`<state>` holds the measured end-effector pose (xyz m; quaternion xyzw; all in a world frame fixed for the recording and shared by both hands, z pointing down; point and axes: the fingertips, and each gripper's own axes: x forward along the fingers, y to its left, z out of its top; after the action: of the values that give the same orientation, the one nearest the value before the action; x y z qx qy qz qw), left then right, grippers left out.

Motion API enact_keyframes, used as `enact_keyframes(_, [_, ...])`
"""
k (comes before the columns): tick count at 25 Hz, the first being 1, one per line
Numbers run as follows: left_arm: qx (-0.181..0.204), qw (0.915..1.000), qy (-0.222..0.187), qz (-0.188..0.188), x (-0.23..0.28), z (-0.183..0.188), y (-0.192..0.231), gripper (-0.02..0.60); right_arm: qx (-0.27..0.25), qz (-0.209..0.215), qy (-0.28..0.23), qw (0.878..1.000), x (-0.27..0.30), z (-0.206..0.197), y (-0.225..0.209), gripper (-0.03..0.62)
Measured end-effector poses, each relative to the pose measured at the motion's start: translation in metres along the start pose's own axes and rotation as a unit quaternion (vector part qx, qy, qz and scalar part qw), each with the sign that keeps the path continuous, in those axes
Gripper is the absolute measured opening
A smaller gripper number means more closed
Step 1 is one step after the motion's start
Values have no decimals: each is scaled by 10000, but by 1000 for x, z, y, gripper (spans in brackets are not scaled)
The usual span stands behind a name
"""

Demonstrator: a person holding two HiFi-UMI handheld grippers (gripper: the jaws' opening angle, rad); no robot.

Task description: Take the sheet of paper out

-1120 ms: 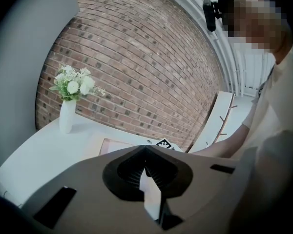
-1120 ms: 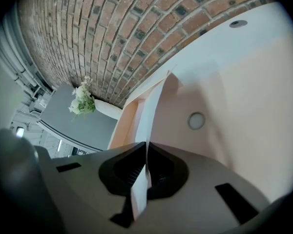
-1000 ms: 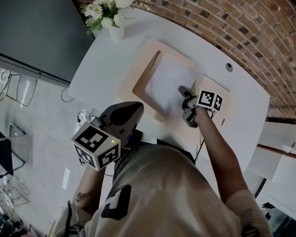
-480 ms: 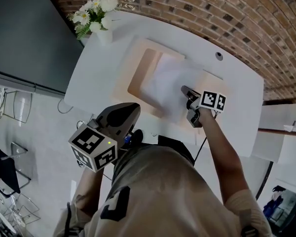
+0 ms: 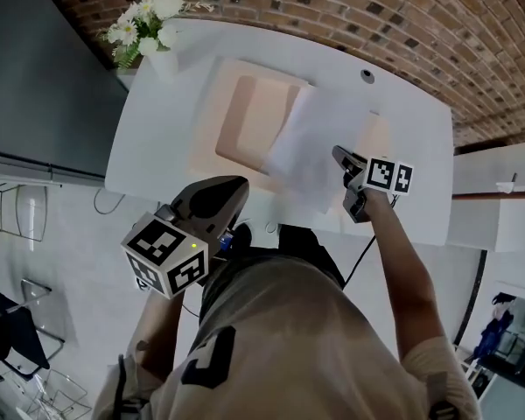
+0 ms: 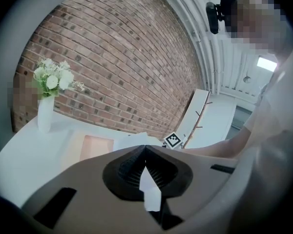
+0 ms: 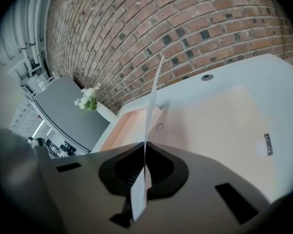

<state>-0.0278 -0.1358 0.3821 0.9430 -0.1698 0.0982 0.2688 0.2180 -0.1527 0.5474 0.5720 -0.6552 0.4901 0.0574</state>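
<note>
**Paper's partway out of the tray, right tongs doing all the work**

So my right tongs (image 7: pixel 145 147) are clamped shut on the near edge of the sheet of paper (image 5: pixel 308 143). From their own camera you see it edge-on, a thin white blade running up from between the jaws. Pinching it at the edge makes sense to me: it's the only bit of a flat sheet you can get hold of, and the rest just follows.

My left tongs (image 6: pixel 145 149) are closed too, tips touching, nothing in them as far as I can tell. They're parked low by my body, clear of the table (image 5: pixel 153 147), I guess so they don't snag anything.

The sheet itself is plain white, no print I can see, slightly bowed, no creases I can spot. It's lifted and tilted. The far part overlaps the right rim of the pinkish tray (image 5: pixel 203 121) and the near part hangs over the beige mat (image 5: pixel 381 134) beside it. The tray's recess shows bare on its left side. The vase of flowers (image 5: pixel 149 24) is off in the corner, well out of the way.
</note>
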Motion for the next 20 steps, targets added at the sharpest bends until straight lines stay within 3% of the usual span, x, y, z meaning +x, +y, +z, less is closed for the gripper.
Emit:
enact_keyframes(9, [54,9996,103,-266,4,-6,-8,14,-434,-203,-243,9986,-58,-7,16,25])
enact_keyframes(20, [273,9990,261,-227,20,-5,-38,14,-548,543,-851,9934,-117,11,56,25])
